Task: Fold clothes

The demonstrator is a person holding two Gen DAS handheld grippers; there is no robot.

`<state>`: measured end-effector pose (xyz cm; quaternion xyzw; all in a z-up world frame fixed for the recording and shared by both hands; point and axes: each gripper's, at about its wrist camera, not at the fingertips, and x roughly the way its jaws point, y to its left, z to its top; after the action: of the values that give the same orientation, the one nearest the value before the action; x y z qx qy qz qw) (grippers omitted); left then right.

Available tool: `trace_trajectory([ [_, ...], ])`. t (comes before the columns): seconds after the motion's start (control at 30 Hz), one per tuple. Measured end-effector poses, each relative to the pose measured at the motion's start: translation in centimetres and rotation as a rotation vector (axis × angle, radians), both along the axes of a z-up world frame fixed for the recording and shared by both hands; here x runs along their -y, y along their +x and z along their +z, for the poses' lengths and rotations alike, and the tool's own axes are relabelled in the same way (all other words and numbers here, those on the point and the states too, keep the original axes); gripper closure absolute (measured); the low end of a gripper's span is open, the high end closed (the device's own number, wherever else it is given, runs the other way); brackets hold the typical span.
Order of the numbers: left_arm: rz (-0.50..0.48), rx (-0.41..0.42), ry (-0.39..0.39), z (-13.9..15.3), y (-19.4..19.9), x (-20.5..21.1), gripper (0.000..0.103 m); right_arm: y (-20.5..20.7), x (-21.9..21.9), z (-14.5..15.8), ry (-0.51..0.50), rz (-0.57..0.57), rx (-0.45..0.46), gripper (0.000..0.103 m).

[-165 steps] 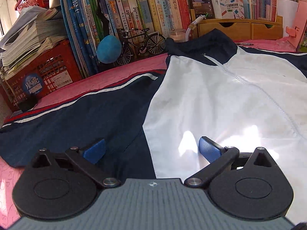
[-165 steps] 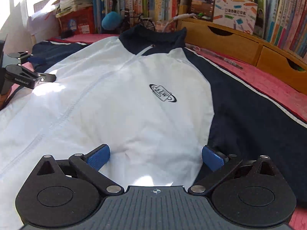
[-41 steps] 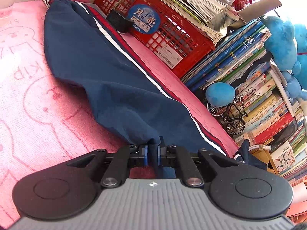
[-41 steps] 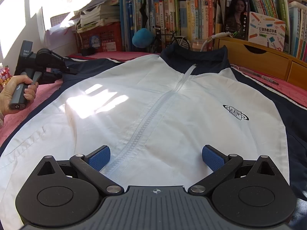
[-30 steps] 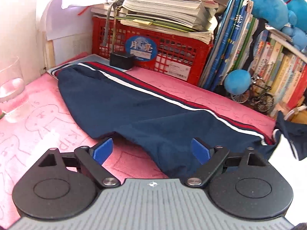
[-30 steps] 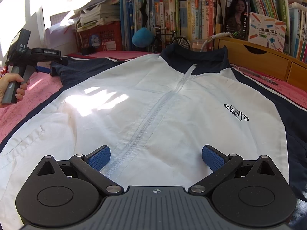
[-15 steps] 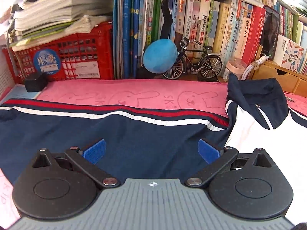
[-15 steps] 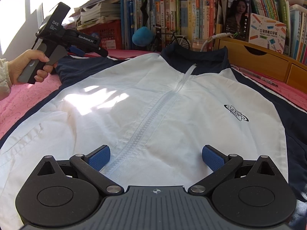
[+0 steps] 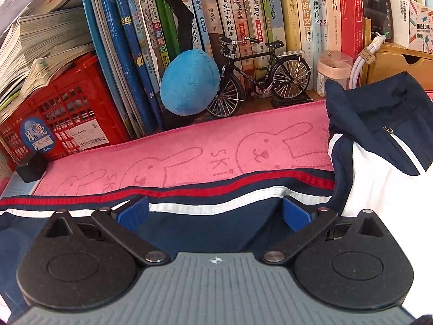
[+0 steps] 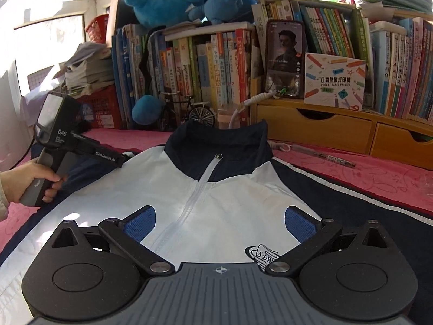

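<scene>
A white and navy zip jacket lies flat, front up, on a pink rabbit-print cloth. Its navy sleeve with red and white stripes stretches leftwards in the left wrist view, beside the navy collar. My left gripper hovers open over that sleeve near the shoulder, with nothing pinched between its blue pads. In the right wrist view a hand holds that left gripper at the jacket's left shoulder. My right gripper stands open above the white chest, just below the zip and the collar.
Books, a red crate, a blue plush ball, a model bicycle and a small jar line the back edge. Wooden drawers and a pen sit at the right.
The left gripper let go of the sleeve, opened wide and swung right along it toward the shoulder and collar. The right gripper rose and moved forward over the chest toward the collar.
</scene>
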<state>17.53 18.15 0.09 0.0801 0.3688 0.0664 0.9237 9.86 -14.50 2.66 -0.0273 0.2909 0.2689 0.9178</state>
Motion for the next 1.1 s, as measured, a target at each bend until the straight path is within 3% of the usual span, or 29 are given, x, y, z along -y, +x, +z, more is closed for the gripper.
trace_trajectory([
  [0.13, -0.083, -0.008, 0.032, -0.3, 1.0, 0.2, 0.000, 3.8, -0.1, -1.9, 0.045, -0.084, -0.060, 0.000],
  [0.27, -0.048, -0.016, -0.091, -0.7, 1.6, -0.9, 0.000, 4.4, -0.5, -4.6, 0.045, -0.096, -0.109, 0.000],
  [0.3, -0.045, -0.009, -0.125, -0.8, 1.5, -1.1, 0.007, 4.3, -0.7, -4.9, 0.036, -0.095, -0.104, 0.000],
  [0.43, -0.063, 0.040, -0.136, -0.5, -0.2, 0.0, 0.066, 4.0, -0.9, -5.0, 0.029, -0.090, -0.098, 0.000],
  [0.57, -0.032, 0.062, -0.098, -0.3, -0.9, 0.2, 0.087, 4.0, -0.8, -4.9, 0.035, -0.091, -0.100, 0.000],
  [0.67, 0.011, 0.066, -0.121, -0.2, -1.0, -1.3, 0.086, 4.1, -0.8, -4.9, 0.038, -0.092, -0.102, 0.000],
  [0.87, 0.042, 0.076, -0.086, -0.5, -0.8, -2.5, 0.063, 4.1, -1.0, -4.9, 0.022, -0.091, -0.101, 0.000],
  [0.9, 0.055, 0.080, -0.082, -0.6, -0.8, -2.6, 0.054, 4.1, -1.1, -4.9, 0.019, -0.091, -0.100, 0.000],
  [0.93, 0.075, 0.082, -0.082, -0.6, -0.8, -2.9, 0.045, 4.1, -1.1, -4.9, 0.017, -0.092, -0.100, 0.000],
  [1.0, 0.112, 0.101, -0.116, -0.4, -1.3, -3.3, 0.039, 4.1, -1.1, -4.9, 0.012, -0.093, -0.100, 0.000],
  [1.1, 0.144, 0.180, -0.178, 0.7, -3.1, -3.6, 0.042, 4.1, -1.3, -4.9, -0.007, -0.095, -0.096, 0.000],
])
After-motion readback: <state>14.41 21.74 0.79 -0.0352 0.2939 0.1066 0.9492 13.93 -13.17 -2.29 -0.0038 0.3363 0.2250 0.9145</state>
